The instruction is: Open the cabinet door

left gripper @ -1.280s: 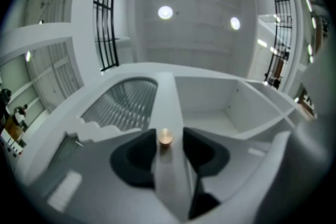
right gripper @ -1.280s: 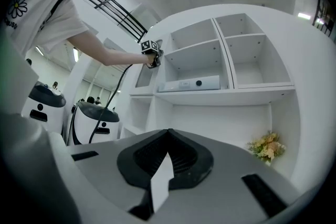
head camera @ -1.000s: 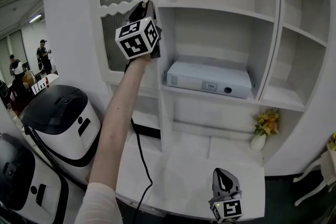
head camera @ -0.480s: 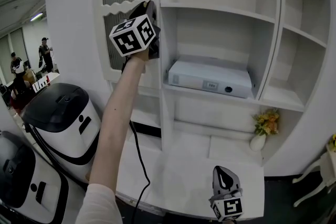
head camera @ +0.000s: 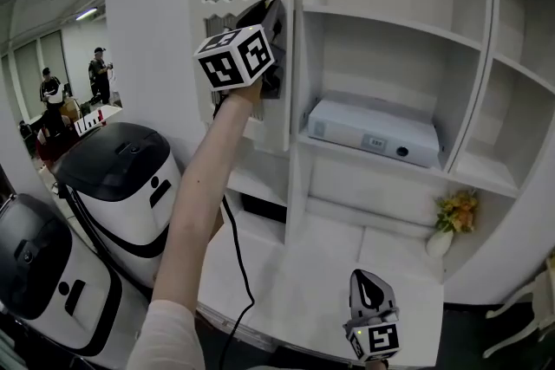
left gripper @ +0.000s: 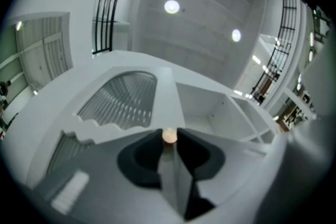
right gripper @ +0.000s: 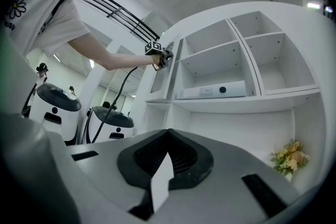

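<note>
At far left: two white-and-black machines [head camera: 121,186] stand on the floor, with people [head camera: 100,74] far off behind them.
Left of centre: a bare forearm [head camera: 208,186] reaches upward, and a black cable [head camera: 236,256] hangs beside it.
Left gripper [head camera: 272,13]: raised and tilted upward. Its jaws are closed most of the way and pinch a small round knob [left gripper: 169,136] at their tips.
Cabinet door [head camera: 279,113]: white with a ribbed pane, at the left end of the white cabinet [head camera: 473,91]. The knob sits on its right edge, and the door looks partly swung out from the cabinet front.
Centre: open shelves, with a white box [head camera: 373,132] lying on the middle one.
Bottom centre: the right gripper [head camera: 368,280] is held low, well apart from the door, its jaws together on nothing.
Lower right: a small vase of flowers [head camera: 453,221] stands on the counter.
Step in hand: judged to be swinging the door open by its knob.
Doing it well: hold the pinch firm, since a round knob could slip out. Draw it along the curve of the door's swing rather than straight out, and let the wrist turn with the door. Keep the cable and the right gripper out of the door's path.
</note>
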{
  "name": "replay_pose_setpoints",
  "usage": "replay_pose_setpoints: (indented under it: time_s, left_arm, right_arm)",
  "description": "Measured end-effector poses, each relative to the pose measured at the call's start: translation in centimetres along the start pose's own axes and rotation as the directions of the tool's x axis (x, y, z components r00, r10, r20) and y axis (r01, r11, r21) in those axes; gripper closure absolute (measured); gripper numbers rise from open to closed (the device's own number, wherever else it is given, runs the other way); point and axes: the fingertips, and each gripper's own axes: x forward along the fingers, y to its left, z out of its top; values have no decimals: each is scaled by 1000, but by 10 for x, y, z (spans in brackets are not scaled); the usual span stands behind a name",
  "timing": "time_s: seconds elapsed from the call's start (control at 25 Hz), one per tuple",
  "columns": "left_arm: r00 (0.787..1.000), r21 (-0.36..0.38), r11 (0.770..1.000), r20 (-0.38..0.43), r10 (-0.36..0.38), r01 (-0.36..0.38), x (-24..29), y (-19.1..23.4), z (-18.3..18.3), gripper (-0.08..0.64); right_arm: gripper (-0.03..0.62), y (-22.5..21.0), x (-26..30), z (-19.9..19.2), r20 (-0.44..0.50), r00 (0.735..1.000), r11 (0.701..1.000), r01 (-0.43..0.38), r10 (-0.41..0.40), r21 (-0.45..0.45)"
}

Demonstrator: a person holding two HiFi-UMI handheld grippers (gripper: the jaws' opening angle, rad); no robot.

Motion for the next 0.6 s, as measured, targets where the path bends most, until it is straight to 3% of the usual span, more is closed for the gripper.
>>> replay_pose_setpoints:
  time_s: [0.24,0.6]
  left_arm:
    - [999,36,999,9,-36,36,-16,0,12,474]
    - [991,-45,990,29,-129,131,-34,4,25,485]
  right_arm:
    - [592,25,3,1,-28,999,998,-25,24,-57]
    - [592,57,11,4,-27,1000,999,15,-17,-51]
